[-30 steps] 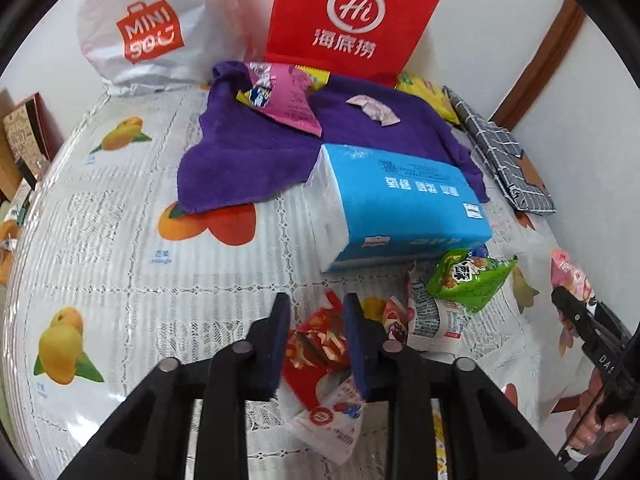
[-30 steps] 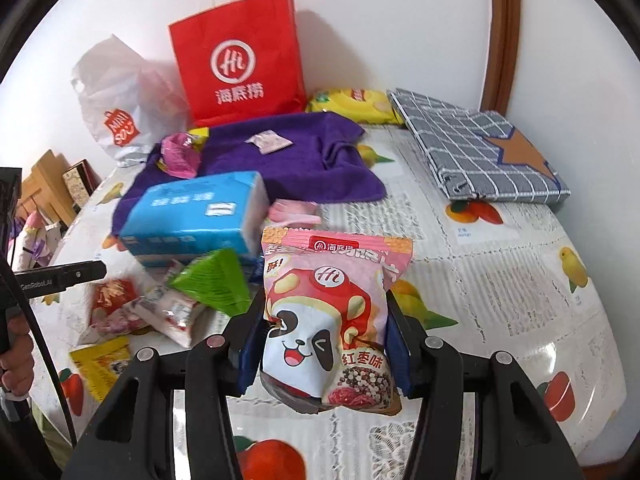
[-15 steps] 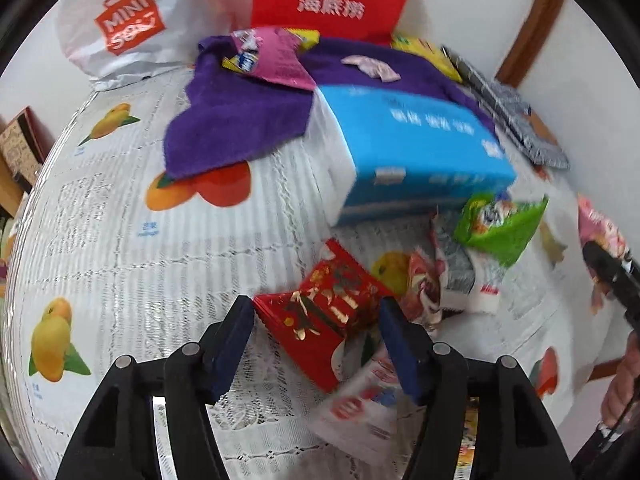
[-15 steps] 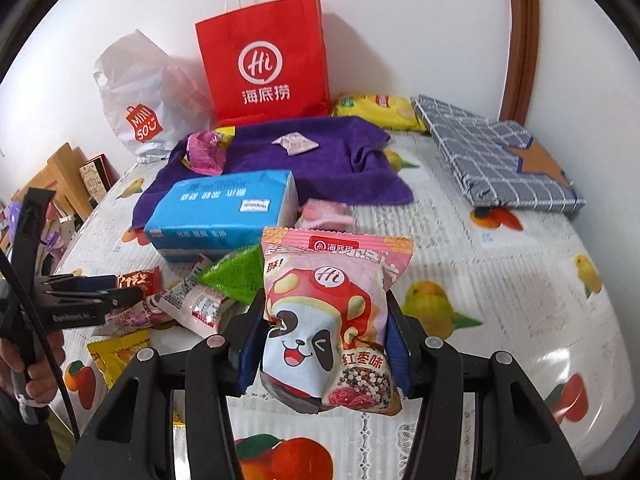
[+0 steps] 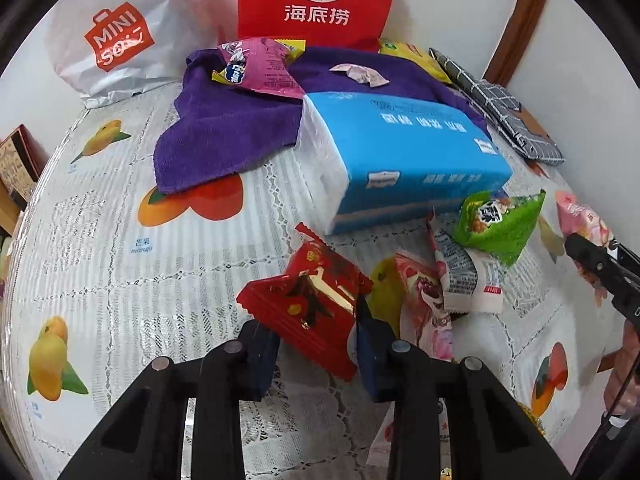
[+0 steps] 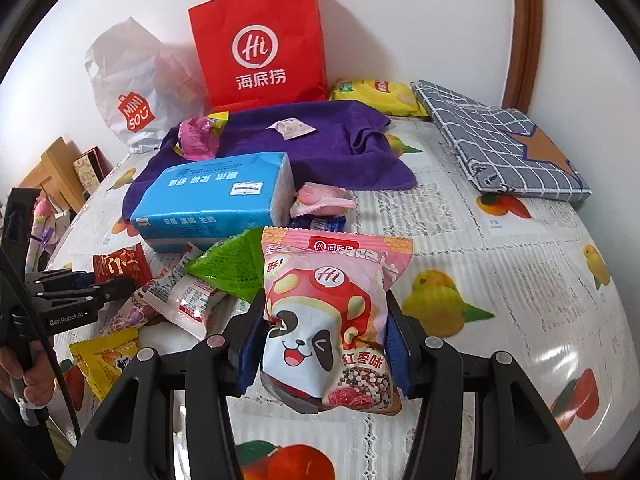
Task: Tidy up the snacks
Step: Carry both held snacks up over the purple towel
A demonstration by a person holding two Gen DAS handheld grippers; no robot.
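- My left gripper clamps a red snack packet just in front of the blue tissue pack.
- Right of that pack: a green snack bag.
- Behind it: a purple towel and a red paper bag.

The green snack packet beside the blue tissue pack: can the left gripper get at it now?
Probably not: the left gripper is shut on the red snack packet. The green snack packet lies uncovered.
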